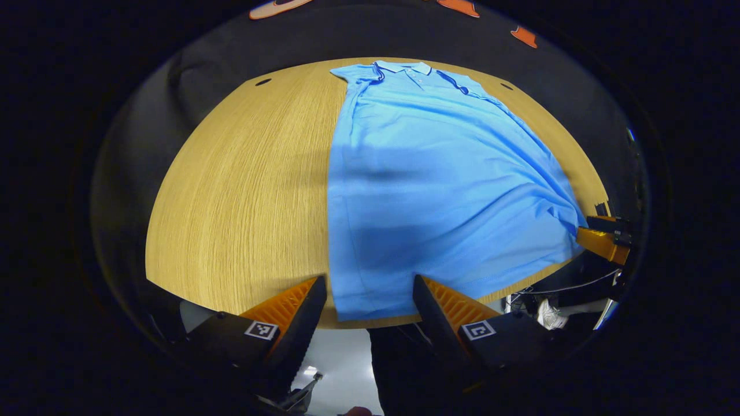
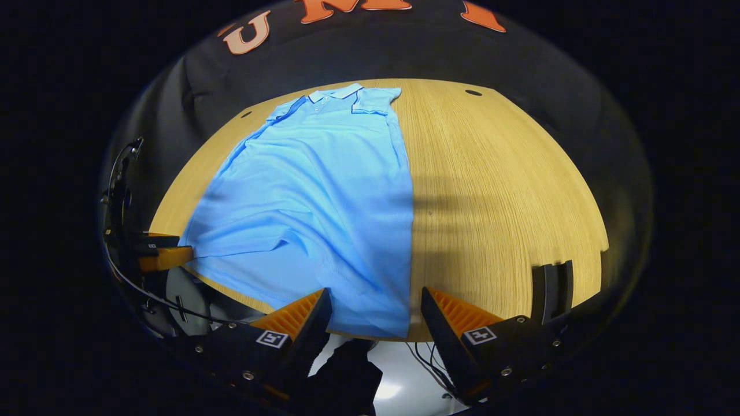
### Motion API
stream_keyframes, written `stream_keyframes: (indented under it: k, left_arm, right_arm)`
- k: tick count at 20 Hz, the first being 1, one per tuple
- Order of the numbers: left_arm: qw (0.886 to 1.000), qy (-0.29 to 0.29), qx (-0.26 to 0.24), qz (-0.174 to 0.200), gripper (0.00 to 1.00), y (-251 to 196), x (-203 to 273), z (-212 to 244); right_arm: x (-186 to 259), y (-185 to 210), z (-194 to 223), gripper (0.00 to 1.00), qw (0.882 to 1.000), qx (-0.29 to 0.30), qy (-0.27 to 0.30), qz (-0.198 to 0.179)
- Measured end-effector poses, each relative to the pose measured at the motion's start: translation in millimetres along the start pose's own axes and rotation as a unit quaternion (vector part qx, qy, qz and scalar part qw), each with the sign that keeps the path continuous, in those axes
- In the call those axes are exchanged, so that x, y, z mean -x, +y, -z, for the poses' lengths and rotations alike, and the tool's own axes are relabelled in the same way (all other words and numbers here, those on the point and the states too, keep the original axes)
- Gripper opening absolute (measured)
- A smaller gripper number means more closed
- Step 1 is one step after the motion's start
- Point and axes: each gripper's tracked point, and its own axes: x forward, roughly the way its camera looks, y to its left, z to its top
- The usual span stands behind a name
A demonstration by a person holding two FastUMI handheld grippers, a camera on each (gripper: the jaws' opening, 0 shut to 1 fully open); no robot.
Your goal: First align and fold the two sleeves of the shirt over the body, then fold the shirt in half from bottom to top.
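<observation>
While shirt [image 1: 439, 190] lies flat on table [image 1: 243, 190] | L gripper [image 1: 370, 297] & R gripper [image 2: 376, 309] jaws apart | no legible writing

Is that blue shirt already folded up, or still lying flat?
Partly folded: the blue polo shirt lies lengthwise on the wooden table as a narrow strip with straight side edges, sleeves tucked in. The bottom-to-top fold isn't done; the hem sits at the near edge.

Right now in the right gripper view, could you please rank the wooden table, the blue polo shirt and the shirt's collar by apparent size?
1. Wooden table, largest.
2. Blue polo shirt, covering much of the table's left half.
3. Collar, smallest; it lies at the far end, which shrinks it further.
</observation>
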Motion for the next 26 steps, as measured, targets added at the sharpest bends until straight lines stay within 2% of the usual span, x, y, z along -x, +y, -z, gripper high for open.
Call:
stream_keyframes:
  k: [1, 3, 4, 5, 6, 7, 8, 10, 11, 14, 18, 23, 26]
  left_arm:
    - [1.000, 0.001, 0.003, 0.000, 0.99, 0, 1, 0]
    - [1.000, 0.002, 0.011, -0.004, 0.99, 0, 3, 2]
    - [1.000, 0.000, 0.015, -0.005, 0.99, -3, 5, -1]
    - [1.000, -0.002, 0.023, -0.008, 0.97, -5, 2, -1]
    - [1.000, -0.001, 0.027, -0.008, 0.74, -9, 2, -2]
    - [1.000, 0.001, 0.027, -0.007, 0.67, -15, 1, -4]
    - [0.999, 0.003, 0.031, -0.006, 0.43, -20, 0, -5]
    - [0.999, 0.006, 0.039, -0.012, 0.16, -23, -1, -8]
    - [0.999, 0.010, 0.046, -0.011, 0.08, -22, -2, -10]
    - [0.999, -0.011, 0.045, -0.011, 0.07, -20, 3, -27]
    - [0.996, -0.051, 0.071, 0.002, 0.08, -17, 24, -69]
    - [0.992, -0.092, 0.084, 0.012, 0.07, -7, 46, -126]
    - [0.991, -0.115, 0.062, 0.023, 0.07, -11, 53, -161]
  right_arm:
    - [-3, -2, 2, 0.94, 1.000, 0.003, 0.002, 0.012]
    - [-2, -8, 4, 0.83, 0.999, 0.025, 0.004, 0.034]
    - [-3, -4, 3, 0.71, 0.999, 0.025, 0.008, 0.031]
    - [-4, -3, 2, 0.67, 0.999, 0.023, 0.013, 0.033]
    - [-6, -4, -1, 0.40, 0.999, 0.010, 0.013, 0.039]
    - [-7, -3, -3, 0.39, 0.999, -0.011, 0.014, 0.046]
    - [-9, -1, -4, 0.15, 0.998, -0.021, 0.018, 0.048]
    - [-12, 9, -13, 0.07, 0.998, -0.044, 0.019, 0.029]
    - [-15, 16, -16, 0.05, 0.998, -0.065, 0.022, 0.012]
    - [-10, 33, -30, 0.01, 0.994, -0.095, 0.019, -0.043]
    - [4, 38, -70, 0.01, 0.993, -0.093, -0.022, -0.071]
    - [16, 36, -119, 0.01, 0.990, -0.093, -0.064, -0.089]
    - [19, 35, -153, 0.01, 0.986, -0.100, -0.094, -0.091]
